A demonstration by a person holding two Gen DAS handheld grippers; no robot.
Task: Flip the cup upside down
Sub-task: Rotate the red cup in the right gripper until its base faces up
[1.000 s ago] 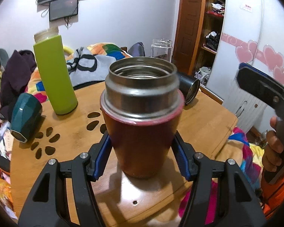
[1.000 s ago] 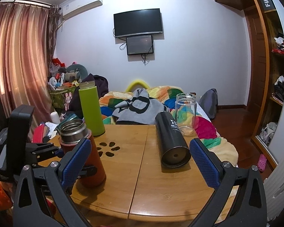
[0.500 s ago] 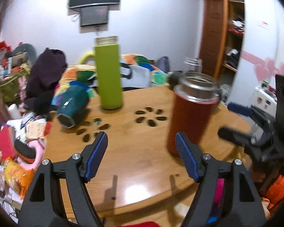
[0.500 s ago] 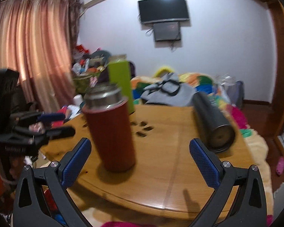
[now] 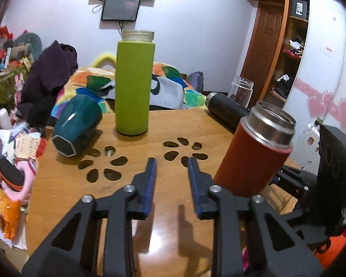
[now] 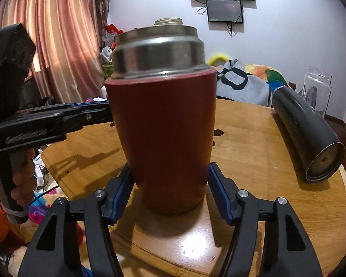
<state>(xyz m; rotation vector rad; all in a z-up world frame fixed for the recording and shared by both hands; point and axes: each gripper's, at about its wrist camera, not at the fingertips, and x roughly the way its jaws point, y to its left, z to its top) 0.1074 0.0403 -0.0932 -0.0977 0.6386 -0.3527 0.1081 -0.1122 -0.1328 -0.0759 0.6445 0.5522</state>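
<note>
Grasping the red cup low on its body with the right hand-held gripper, blue pads pressed to either side just above the base. Standing mouth up near the front edge of the wooden counter, shadow pooled beneath; cannot tell whether the base touches the wood or has just cleared it. Idling beside it, the left hand-held gripper, jaws drawn close with a gap left between them, nothing held. Likely an insulated steel vessel under a red coat: rigid, not fragile, probably of fair weight even if empty, with more mass high up at the bare steel neck. Judged smooth and somewhat slippery on the painted wall, which tapers toward the bottom, so liable to slide out of a low pinch once turned over. Better to take hold nearer mid-body, where the wall is wider and closer to the balance point, squeezing firmly, since no denting is to be feared. Worth avoiding the polished neck, likely the slickest part. Also worth keeping the turn clear of the black flask lying on its side to the right, and of the green bottle standing farther back.
</note>
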